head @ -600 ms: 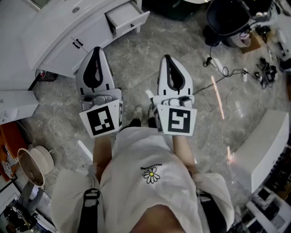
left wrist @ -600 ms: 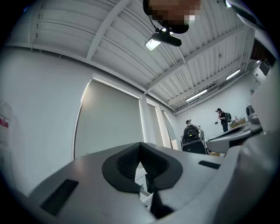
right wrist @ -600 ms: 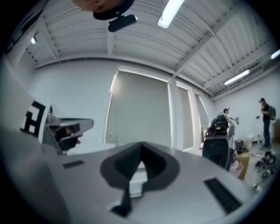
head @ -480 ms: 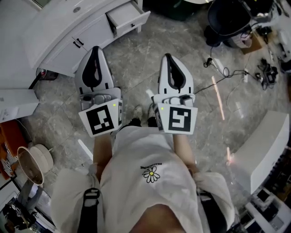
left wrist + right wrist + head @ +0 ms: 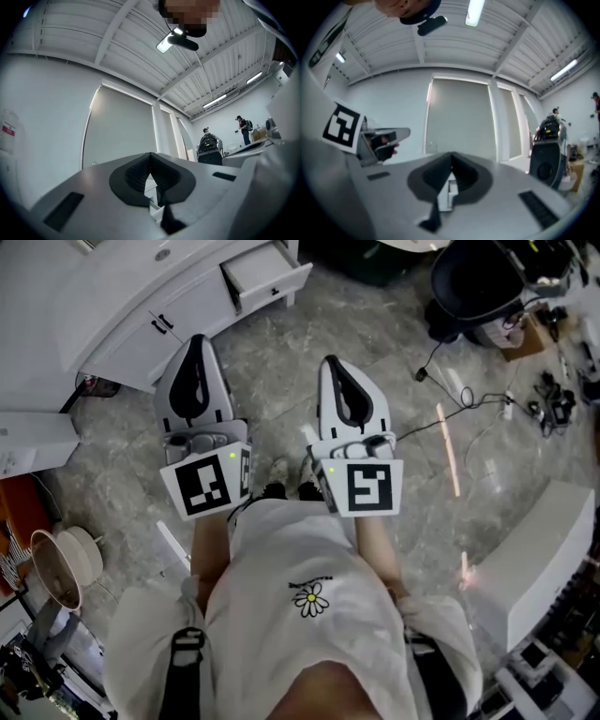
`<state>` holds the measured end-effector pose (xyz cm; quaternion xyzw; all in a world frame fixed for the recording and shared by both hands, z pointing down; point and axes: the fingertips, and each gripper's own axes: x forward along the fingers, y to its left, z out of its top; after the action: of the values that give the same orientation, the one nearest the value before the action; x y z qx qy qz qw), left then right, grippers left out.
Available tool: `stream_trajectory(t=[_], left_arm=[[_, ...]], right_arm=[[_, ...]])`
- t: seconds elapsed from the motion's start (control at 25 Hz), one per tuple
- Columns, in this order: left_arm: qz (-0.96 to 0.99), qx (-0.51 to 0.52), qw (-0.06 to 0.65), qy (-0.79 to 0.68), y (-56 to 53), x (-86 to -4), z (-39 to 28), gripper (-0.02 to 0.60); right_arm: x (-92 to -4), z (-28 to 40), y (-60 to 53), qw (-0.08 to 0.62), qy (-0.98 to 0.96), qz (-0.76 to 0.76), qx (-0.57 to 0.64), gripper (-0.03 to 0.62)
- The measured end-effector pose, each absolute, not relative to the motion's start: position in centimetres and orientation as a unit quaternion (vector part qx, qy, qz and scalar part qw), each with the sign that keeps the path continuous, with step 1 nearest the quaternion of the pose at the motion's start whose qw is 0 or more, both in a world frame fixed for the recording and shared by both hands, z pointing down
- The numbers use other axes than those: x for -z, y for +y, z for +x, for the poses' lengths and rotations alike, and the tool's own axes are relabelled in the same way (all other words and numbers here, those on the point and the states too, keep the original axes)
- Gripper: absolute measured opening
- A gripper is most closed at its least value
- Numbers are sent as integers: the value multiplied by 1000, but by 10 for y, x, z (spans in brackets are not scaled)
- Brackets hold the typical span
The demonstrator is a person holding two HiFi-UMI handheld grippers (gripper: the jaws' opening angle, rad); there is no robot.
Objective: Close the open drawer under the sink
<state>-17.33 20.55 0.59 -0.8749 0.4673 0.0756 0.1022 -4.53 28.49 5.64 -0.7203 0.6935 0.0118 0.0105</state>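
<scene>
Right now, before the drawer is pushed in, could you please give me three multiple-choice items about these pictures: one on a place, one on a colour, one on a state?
1. In the head view, where is the open drawer?
A. lower right corner
B. top edge, left of centre
C. exact middle

2. What colour is the drawer's front?
A. white
B. black
C. red

3. How do the right gripper's jaws stand?
A. wide apart
B. closed on the drawer's handle
C. together, with nothing between

Key:
1 B, it juts out of the white cabinet at the top of that view.
2 A, its front matches the cabinet.
3 C, the right gripper view shows them meeting and gripping nothing.
</scene>
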Motion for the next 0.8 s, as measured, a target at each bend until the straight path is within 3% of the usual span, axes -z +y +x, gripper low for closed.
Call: stream_trajectory(t=[0.16,0.8], left_arm=[[-878,-93,50,466,207,-12,-164,20],[-859,-121,85,490,215,0,-150,20]], right_arm=[[-68,-34,284,-2,694,-719,9,29],[-69,-20,278,12,738,-675,-8,29]])
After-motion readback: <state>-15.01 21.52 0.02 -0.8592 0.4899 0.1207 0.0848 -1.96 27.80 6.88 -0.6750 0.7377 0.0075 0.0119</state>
